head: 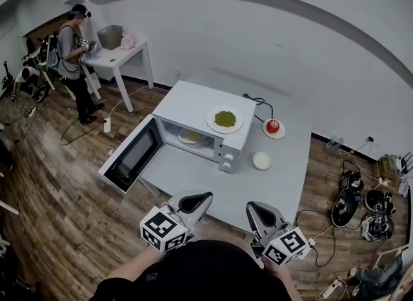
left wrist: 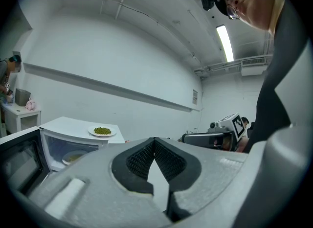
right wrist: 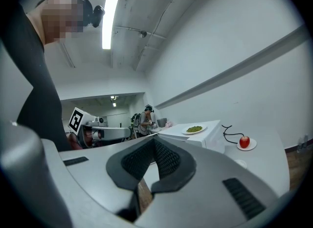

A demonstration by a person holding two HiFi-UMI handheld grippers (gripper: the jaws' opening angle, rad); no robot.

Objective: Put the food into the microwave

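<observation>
A white microwave (head: 193,109) stands on the grey table (head: 284,170) with its door (head: 132,156) swung open to the left. On its top lies a plate of green food (head: 224,119), also seen in the left gripper view (left wrist: 102,131) and the right gripper view (right wrist: 194,129). Another plate (head: 191,137) sits inside the microwave. A red apple (head: 273,126) rests on a small plate to the right. My left gripper (head: 201,197) (left wrist: 154,141) and right gripper (head: 253,208) (right wrist: 154,141) hover at the table's near edge, both shut and holding nothing, well short of the microwave.
A small white bowl (head: 261,160) sits right of the microwave's front. A black cable (head: 258,103) runs behind the apple. Another person (head: 72,54) stands at a white table (head: 122,57) at the far left. Cables and gear lie on the floor at right (head: 361,206).
</observation>
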